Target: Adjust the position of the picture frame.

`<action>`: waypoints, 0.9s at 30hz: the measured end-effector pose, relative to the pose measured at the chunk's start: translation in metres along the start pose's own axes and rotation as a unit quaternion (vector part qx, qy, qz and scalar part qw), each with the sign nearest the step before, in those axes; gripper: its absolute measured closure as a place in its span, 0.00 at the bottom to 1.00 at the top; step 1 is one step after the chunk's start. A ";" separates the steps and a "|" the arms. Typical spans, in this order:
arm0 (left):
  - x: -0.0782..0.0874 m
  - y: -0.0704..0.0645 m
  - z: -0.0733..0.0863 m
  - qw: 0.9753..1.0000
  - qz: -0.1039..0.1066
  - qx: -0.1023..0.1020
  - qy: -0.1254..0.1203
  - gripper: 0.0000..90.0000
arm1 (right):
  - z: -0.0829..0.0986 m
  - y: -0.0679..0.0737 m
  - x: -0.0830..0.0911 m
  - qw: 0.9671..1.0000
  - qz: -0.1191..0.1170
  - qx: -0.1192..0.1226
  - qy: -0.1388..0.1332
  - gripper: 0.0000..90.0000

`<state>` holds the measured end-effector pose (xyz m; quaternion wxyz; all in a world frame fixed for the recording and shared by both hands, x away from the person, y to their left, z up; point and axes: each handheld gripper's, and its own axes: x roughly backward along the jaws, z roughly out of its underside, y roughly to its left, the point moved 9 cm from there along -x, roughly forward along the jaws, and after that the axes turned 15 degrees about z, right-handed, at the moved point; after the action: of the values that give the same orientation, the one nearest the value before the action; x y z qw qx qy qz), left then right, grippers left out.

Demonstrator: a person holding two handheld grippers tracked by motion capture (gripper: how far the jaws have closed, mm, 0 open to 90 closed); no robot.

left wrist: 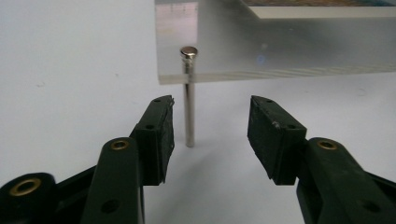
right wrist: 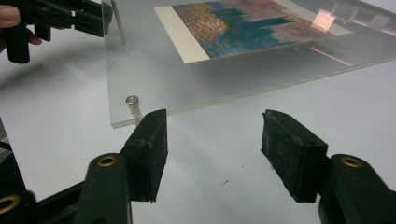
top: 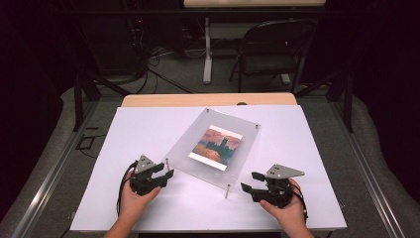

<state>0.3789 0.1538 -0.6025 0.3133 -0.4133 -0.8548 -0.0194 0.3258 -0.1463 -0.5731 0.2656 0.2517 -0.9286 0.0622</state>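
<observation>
Both grippers poised at the near corners of a clear picture frame

The frame (top: 214, 147) stands on metal legs just ahead of both grippers; left gripper (left wrist: 211, 126), jaws spread and empty, should centre on the leg (left wrist: 189, 112) beside its left jaw before closing; right gripper (right wrist: 214, 140), likewise spread and empty, faces its corner post (right wrist: 133, 105).

A white sheet (top: 148, 129) covers most of the table (top: 208, 100). A strip of light wood shows along the far edge of the table. Behind that far edge, a black folding chair (top: 270, 47) stands on the grey floor (top: 178, 74). Near the chair is a white table leg (top: 207, 49). Black cables (top: 148, 69) lie on the floor, past the far left corner.
</observation>
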 end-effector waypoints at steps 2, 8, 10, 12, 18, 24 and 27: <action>-0.001 0.001 -0.001 1.000 -0.002 -0.002 -0.001 0.60 | 0.001 0.001 0.000 1.000 -0.002 0.001 0.001 0.47; -0.010 0.009 -0.002 1.000 0.001 0.010 0.005 0.72 | 0.004 0.006 -0.002 1.000 -0.011 0.001 0.006 0.51; -0.012 0.008 -0.002 1.000 0.008 0.013 0.004 0.76 | 0.006 0.008 -0.002 1.000 -0.011 0.006 0.007 0.53; -0.013 0.008 -0.002 1.000 0.009 0.012 0.007 0.80 | 0.007 0.009 -0.003 1.000 -0.008 0.011 0.008 0.53; -0.017 0.012 -0.003 1.000 0.000 0.011 0.013 0.92 | 0.010 0.013 -0.004 1.000 -0.016 0.008 0.016 0.55; -0.016 0.012 -0.003 1.000 0.006 0.019 0.014 0.94 | 0.016 0.020 -0.006 0.999 -0.037 0.009 0.029 0.63; -0.016 0.012 -0.003 1.000 0.005 0.021 0.016 0.95 | 0.016 0.023 -0.007 0.999 -0.043 0.011 0.032 0.65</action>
<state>0.3968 0.1497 -0.6113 0.3355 -0.4106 -0.8478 -0.0067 0.3117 -0.1271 -0.5904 0.2945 0.2919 -0.9074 0.0688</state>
